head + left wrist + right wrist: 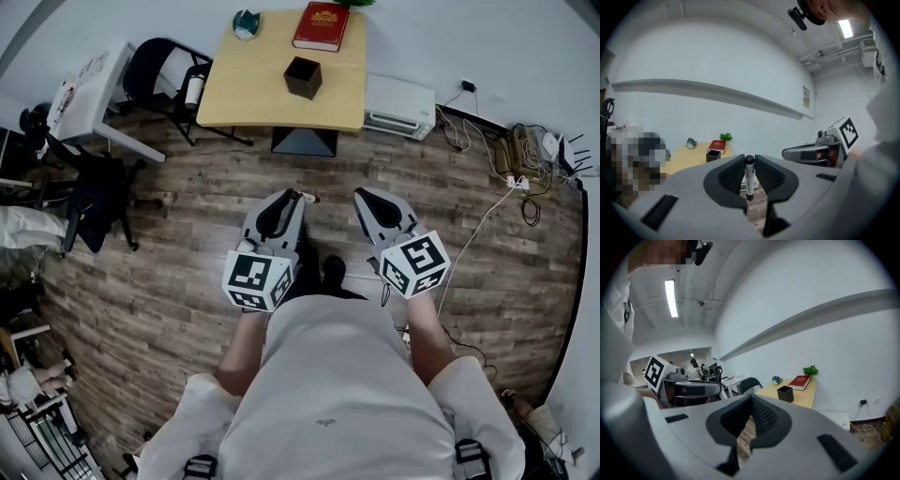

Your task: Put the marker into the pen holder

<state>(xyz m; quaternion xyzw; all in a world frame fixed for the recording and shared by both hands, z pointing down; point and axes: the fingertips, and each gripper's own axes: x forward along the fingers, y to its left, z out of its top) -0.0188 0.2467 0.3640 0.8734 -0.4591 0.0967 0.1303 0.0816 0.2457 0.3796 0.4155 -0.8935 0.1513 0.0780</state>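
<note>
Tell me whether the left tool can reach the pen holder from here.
Probably not: the left tool, shut on the marker, hangs over floor well short of the table bearing the pen holder. Nothing stands between; stepping closer should do.

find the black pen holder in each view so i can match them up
Head view: the pen holder is at top centre, on the wooden table.
Left gripper view: small, left of centre and just below mid-height.
Right gripper view: right of centre.
Shared landmark: the red book lies just behind it in all three.
</note>
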